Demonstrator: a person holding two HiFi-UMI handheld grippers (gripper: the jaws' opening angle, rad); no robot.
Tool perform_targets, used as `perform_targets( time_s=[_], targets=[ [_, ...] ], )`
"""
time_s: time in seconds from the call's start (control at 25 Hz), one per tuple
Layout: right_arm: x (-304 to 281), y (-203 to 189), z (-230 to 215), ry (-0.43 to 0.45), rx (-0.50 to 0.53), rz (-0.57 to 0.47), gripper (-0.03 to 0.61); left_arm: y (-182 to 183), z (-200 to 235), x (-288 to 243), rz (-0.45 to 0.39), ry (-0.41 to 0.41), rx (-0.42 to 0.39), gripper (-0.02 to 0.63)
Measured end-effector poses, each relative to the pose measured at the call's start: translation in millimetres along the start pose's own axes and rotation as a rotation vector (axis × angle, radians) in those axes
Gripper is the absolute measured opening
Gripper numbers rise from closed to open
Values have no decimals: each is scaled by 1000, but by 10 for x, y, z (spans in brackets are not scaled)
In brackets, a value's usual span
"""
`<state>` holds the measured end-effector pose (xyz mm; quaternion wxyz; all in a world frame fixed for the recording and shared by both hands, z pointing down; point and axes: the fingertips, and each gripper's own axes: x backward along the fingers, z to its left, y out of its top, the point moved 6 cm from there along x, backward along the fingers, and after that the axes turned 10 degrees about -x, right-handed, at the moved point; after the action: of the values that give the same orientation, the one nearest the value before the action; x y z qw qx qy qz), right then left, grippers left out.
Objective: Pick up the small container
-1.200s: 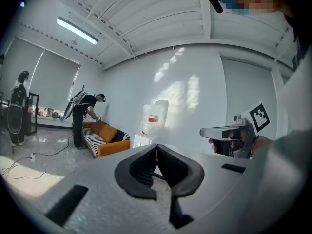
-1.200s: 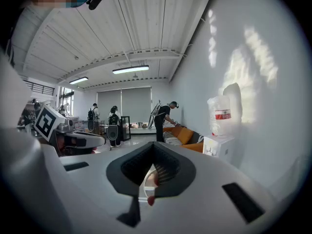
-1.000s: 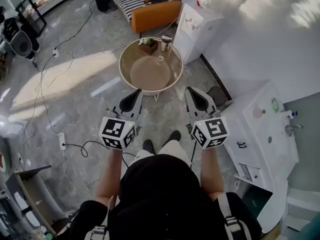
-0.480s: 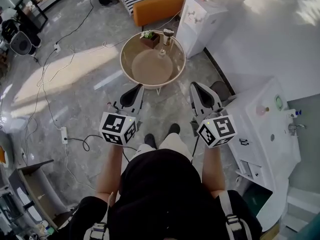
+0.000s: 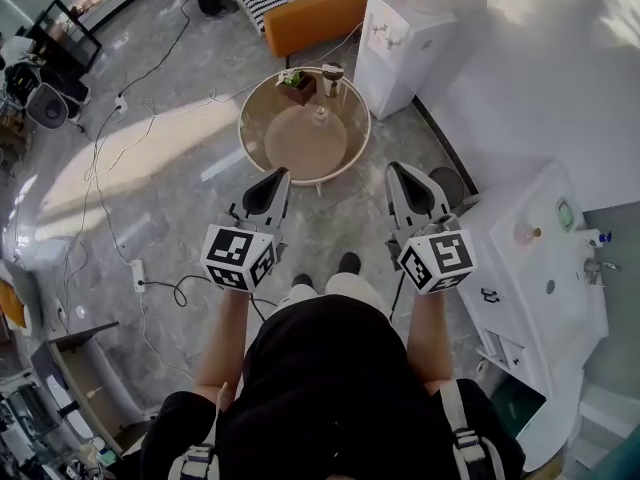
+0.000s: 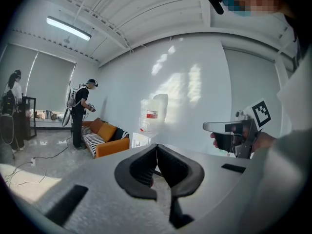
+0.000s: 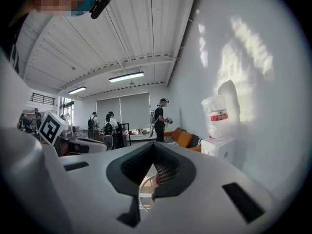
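Both grippers hang level on the near side of the round table (image 5: 300, 146), short of its rim. The left gripper (image 5: 277, 176) has its jaws pressed together on nothing, and the right gripper (image 5: 397, 169) is closed and empty too. The small container (image 5: 320, 116) stands near the table's middle, with a plant pot (image 5: 297, 85) at the far rim.

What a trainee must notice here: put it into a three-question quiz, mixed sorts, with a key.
1. True or false: the left gripper and the right gripper are both shut and empty.
2. The potted plant stands on: A the round table; B a chair; C a shelf.
3. Fill in: the sofa is coloured ___.
Key: 1 true; 2 A; 3 orange.
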<state>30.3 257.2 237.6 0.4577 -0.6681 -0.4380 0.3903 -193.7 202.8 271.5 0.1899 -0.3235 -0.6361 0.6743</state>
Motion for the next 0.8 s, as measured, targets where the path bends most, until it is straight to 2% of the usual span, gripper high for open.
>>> perform_targets(
  time_s=[0.44,0.64,0.8],
  targets=[
    [-42,70,-917,13,-16,30,3,13,-386,-803,47,16,4,18],
    [-162,29,-1104,28,-22,66,3,-27,-464,-1008,68,16,10,18],
    [-346,-17,-1160,39,-25,98,3,-74,-366,-1117,80,21,21,18]
  ],
)
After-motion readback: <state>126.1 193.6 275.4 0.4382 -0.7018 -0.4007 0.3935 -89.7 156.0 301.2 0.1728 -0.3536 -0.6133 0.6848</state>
